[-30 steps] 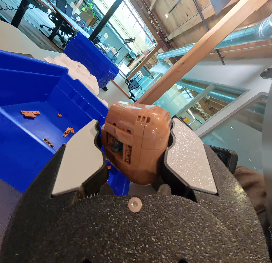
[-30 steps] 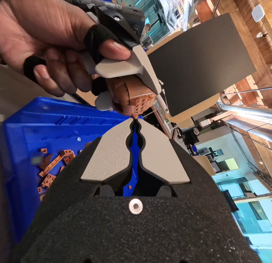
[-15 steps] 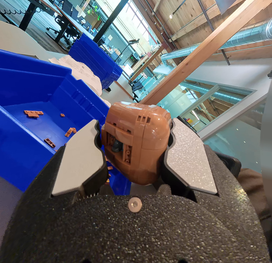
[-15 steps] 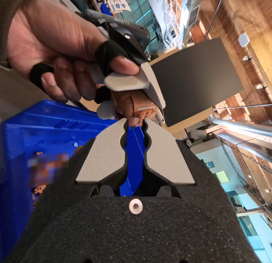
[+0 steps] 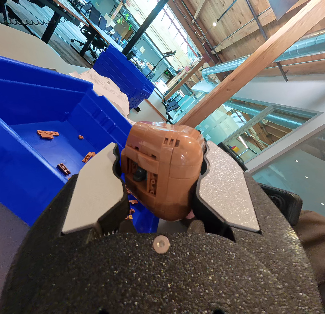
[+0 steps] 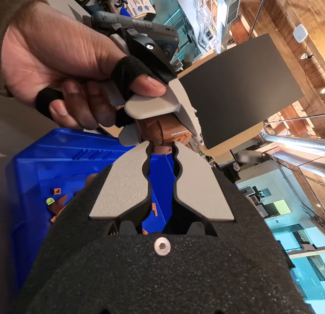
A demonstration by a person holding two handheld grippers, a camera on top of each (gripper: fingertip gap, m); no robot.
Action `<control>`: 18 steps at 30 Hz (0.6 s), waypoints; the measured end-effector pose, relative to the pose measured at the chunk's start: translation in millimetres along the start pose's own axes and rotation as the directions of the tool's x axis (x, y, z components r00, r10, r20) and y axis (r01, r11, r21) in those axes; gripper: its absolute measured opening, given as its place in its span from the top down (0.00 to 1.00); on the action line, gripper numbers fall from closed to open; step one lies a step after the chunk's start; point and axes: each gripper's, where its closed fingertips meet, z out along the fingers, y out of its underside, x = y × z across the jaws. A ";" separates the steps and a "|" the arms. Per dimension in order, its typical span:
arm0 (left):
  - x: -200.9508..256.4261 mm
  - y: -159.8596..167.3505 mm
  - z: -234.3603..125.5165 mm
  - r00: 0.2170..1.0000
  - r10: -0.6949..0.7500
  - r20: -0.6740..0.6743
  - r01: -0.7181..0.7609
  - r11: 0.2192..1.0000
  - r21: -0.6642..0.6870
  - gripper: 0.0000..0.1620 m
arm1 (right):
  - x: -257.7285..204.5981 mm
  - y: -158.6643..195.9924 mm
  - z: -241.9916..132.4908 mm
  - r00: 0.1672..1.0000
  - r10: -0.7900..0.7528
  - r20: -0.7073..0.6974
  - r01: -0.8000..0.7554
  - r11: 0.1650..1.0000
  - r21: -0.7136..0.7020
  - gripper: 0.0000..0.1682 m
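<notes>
A brown brick model, rounded on one side and open on the other, is clamped between the two grey fingers of the left gripper; both fingers are pressed against its sides, and it is held in the air, above the near corner of a blue bin. In the right wrist view the same model is seen gripped from above by the left gripper, which is held by a hand with black finger loops.

The right gripper is parted, with a clear gap between its fingers. Its fingertips are set at either side of a small part that juts from the underside of the model; whether they touch it cannot be told.

Loose brown pieces are scattered over the floor of the bin, well apart from one another, and a small yellow-green piece is seen among more brown pieces in the right wrist view. The bin stands on a pale bench. Beyond it lie white papers and a stack of blue bins. A dark board is seen behind the left gripper.

The bin wall rises just beside the left finger. Above the bin rim the room is open around both grippers.
</notes>
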 end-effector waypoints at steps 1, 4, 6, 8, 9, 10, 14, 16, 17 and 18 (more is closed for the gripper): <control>-0.3 0.2 0.0 1.000 0.009 0.009 -0.009 1.000 -0.004 0.44 | 0.1 0.5 -0.5 1.000 0.004 0.005 -0.004 1.000 -0.003 0.89; -1.4 0.9 0.3 0.998 0.051 0.043 -0.051 0.999 -0.009 0.44 | 0.3 2.9 -1.6 1.000 0.007 0.012 -0.006 1.000 -0.020 0.90; -1.9 0.4 0.6 0.997 0.057 0.057 -0.057 0.998 0.001 0.44 | 0.7 3.6 -1.9 1.000 0.003 0.004 -0.002 0.999 -0.033 0.90; -2.1 -0.2 0.0 0.997 0.050 0.061 -0.051 0.999 0.012 0.44 | 0.7 3.7 -2.0 1.000 0.002 -0.002 -0.002 0.999 -0.039 0.90; -2.1 -0.4 -0.2 0.997 0.049 0.064 -0.050 0.999 0.014 0.44 | 0.6 3.7 -2.1 1.000 0.001 -0.003 -0.001 0.999 -0.041 0.90; -2.1 -0.4 -0.2 0.997 0.048 0.066 -0.050 0.999 0.015 0.44 | 0.9 3.9 -2.5 1.000 -0.002 -0.005 0.002 0.999 -0.043 0.90; -2.0 -8.8 -5.1 0.998 0.027 0.064 -0.030 0.998 0.049 0.45 | 0.6 2.1 -6.0 1.000 -0.011 0.002 0.011 0.999 -0.030 1.00; -4.0 -12.0 -9.0 0.996 0.045 0.078 -0.049 0.998 0.046 0.45 | -1.3 5.4 -2.9 0.999 -0.037 -0.002 0.037 0.998 -0.048 1.00; -3.9 -11.8 -9.5 0.996 0.049 0.077 -0.052 0.998 0.038 0.45 | -2.3 6.9 -1.3 0.999 -0.036 -0.002 0.036 0.998 -0.052 1.00; -2.8 -11.6 -9.2 0.997 0.047 0.068 -0.050 0.998 0.036 0.45 | -1.8 6.8 -0.5 0.999 -0.034 -0.013 0.033 0.999 -0.043 1.00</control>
